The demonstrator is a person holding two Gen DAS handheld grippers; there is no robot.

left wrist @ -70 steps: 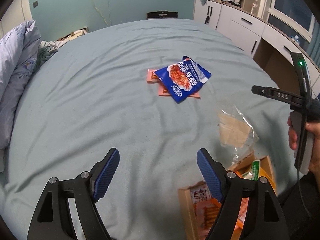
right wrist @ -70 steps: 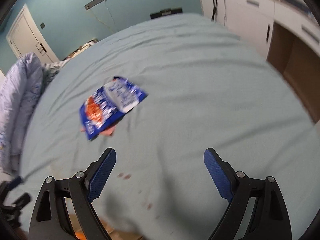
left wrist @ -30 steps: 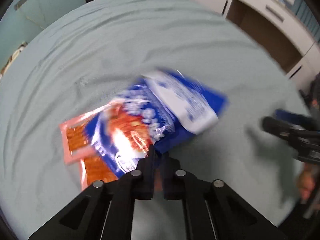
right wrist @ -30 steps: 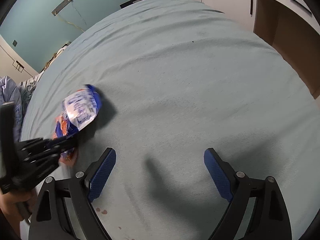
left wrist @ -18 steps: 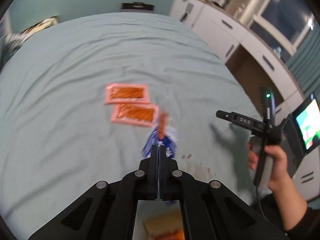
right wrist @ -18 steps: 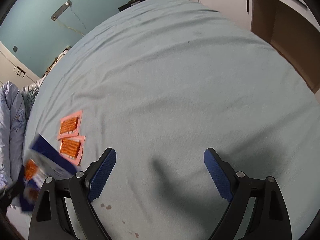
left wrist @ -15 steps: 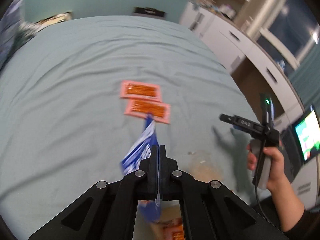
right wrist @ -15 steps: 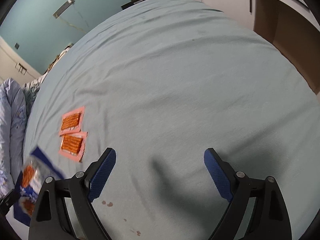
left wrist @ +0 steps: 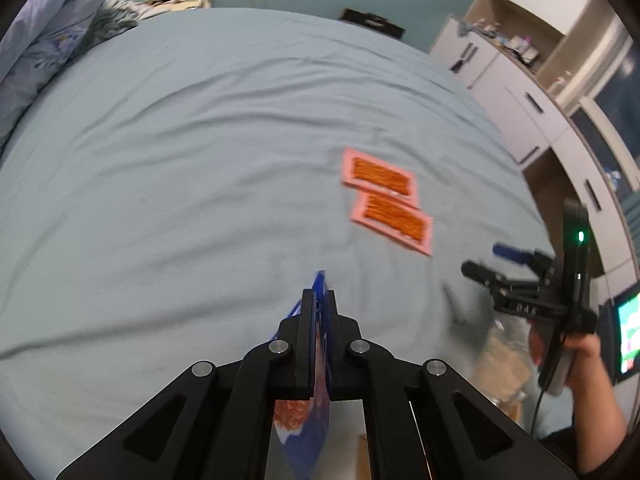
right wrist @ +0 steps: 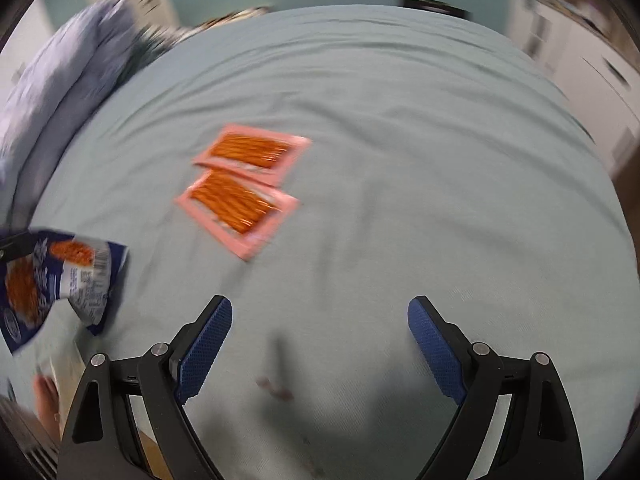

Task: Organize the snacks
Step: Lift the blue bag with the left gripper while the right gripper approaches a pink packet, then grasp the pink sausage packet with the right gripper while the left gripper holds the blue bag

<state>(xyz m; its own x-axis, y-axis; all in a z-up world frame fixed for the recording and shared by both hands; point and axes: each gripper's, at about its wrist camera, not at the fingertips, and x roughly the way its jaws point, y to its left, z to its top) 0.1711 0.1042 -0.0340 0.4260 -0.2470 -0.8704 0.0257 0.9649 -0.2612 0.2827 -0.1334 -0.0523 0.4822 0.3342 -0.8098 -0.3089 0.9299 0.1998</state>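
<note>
Bed (left wrist: 160,168) — pale blue sheet, wrinkled. Two pink snack packets (left wrist: 390,200) lie flat on it, edges touching; bedding (left wrist: 44,40) is heaped far left.

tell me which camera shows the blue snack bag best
The right wrist view: the blue snack bag hangs at its left edge with its printed face toward the camera. The left wrist view sees the same bag only edge-on, pinched between the left tongs and mostly hidden by them.

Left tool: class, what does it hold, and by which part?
The left tool pinches the blue snack bag by its top edge; the bag hangs below.
</note>
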